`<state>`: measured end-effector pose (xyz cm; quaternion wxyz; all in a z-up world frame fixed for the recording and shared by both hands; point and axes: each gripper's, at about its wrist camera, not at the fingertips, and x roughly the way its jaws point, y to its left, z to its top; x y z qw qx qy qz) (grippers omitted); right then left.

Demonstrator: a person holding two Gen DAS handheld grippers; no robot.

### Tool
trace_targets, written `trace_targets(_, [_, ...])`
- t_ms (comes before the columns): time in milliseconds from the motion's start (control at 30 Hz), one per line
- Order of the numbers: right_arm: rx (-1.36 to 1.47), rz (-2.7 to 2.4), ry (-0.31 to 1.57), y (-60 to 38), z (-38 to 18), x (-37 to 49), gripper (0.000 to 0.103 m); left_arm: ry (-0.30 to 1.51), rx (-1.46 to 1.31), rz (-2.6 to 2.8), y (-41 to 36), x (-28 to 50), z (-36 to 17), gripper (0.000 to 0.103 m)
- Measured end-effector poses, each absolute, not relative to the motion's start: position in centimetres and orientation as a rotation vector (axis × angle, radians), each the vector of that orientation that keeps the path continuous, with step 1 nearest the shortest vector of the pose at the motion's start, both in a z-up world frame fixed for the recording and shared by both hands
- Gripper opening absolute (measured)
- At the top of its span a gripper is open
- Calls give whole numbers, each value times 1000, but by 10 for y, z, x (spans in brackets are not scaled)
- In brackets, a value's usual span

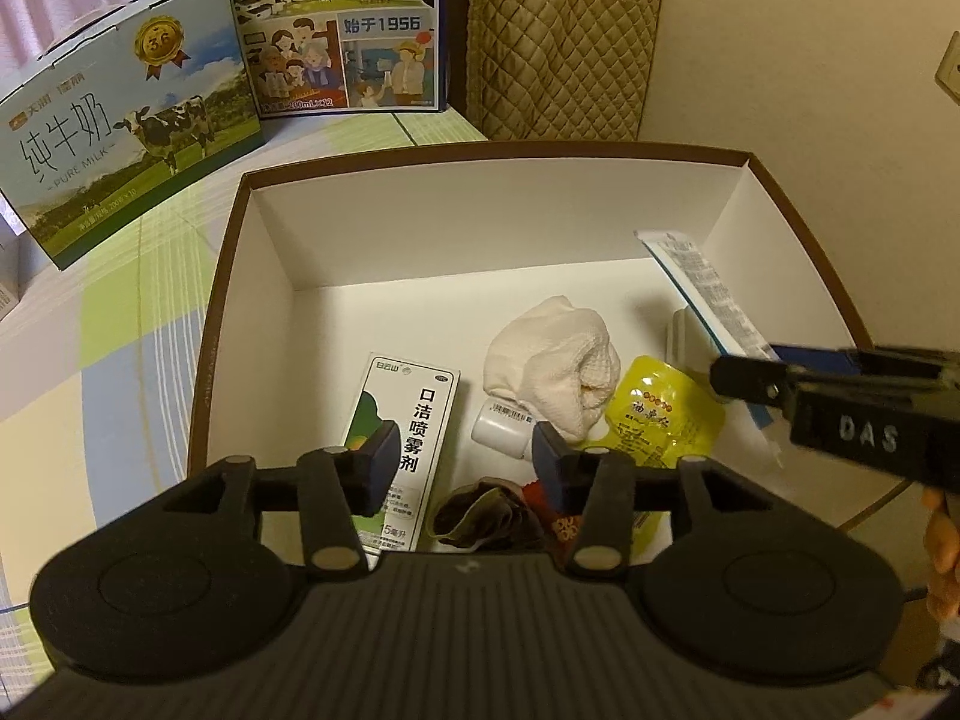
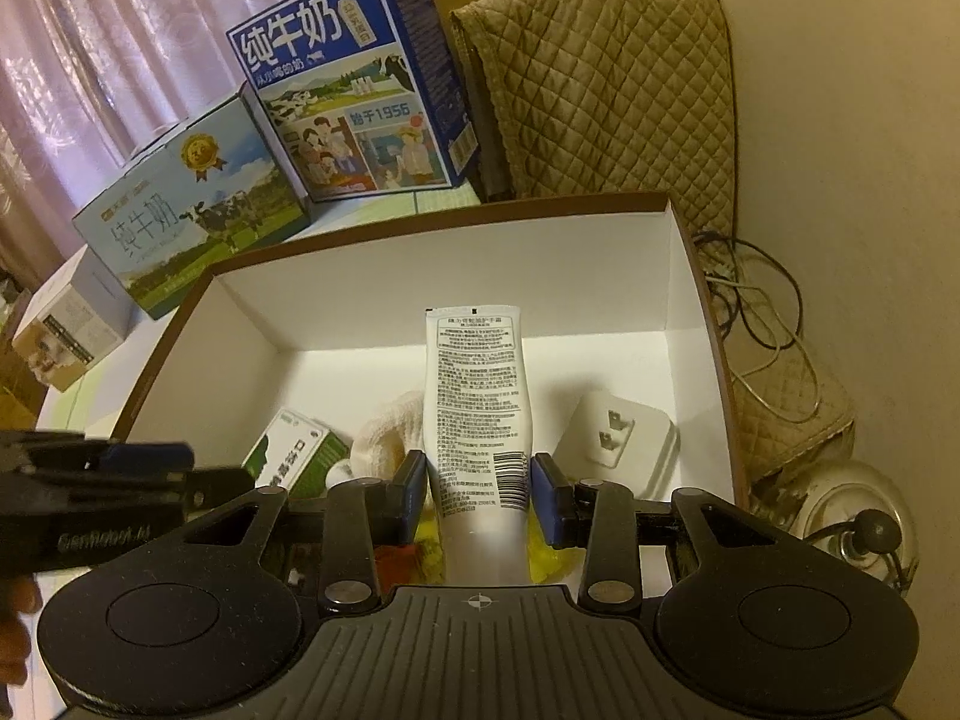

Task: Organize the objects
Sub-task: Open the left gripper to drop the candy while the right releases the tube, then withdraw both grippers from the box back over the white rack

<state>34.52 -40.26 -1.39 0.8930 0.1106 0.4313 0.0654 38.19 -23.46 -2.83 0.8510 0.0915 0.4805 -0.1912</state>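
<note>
Over box (image 1: 228, 276), brown rim, white inside, on patterned counter (image 1: 120, 312): both grippers. R gripper (image 2: 479, 489) clamped on white tube (image 2: 477, 414), fingers (image 2: 410, 495) pressed to both sides near barcode end, tube pointing fwd above box floor, crimped end away from camera. Same tube (image 1: 702, 288) seen from L view slanting up along R wall of box, held by R gripper (image 1: 756, 375) entering from right edge.

L gripper (image 1: 465, 459) spread wide, holding nothing, hovering above near part of box; fingers (image 1: 381, 465) apart w/ items visible between.

Inside box, on floor: green-white spray carton (image 1: 405, 438) lying flat at left; small white bottle (image 1: 501, 429) just beside it; cream cloth (image 1: 555, 360) bunched mid-box, touching bottle; yellow pouch (image 1: 660, 408) right of cloth, touching it; dark brown wrapper (image 1: 480, 513) and red packet (image 1: 564, 525) near front wall, partly hidden by L gripper. White plug adapter (image 2: 615, 441), prongs up, by R wall beside tube; mostly hidden behind tube in L view.

Behind box on counter: pale milk carton w/ cow (image 1: 126, 138) at left, blue milk carton (image 1: 342, 30) upright next to it. Quilted tan cover (image 1: 558, 42) at back right. Cables (image 2: 762, 312) on floor by wall, R view only. Part of a hand (image 1: 945, 546) at far right edge.
</note>
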Motion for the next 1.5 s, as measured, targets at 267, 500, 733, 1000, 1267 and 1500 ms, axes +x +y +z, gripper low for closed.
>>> trace_targets(267, [269, 145, 805, -406, 0, 351, 49, 991, 192, -407, -227, 376, -25, 60])
trace_targets(500, [260, 162, 824, -408, 4, 338, 52, 966, 195, -412, -224, 373, -17, 70])
trace_targets(733, [217, 149, 840, -409, 1, 324, 57, 946, 180, -398, -221, 374, -8, 78])
trace_targets(1000, [201, 159, 821, -407, 12, 304, 62, 922, 179, -405, -217, 365, 2, 85])
trace_targets(1267, [182, 173, 790, -397, 31, 280, 65, 893, 161, -411, -206, 348, 20, 89])
trace_targets(1500, [172, 184, 778, -385, 45, 254, 66, 875, 158, -410, -189, 324, 36, 91])
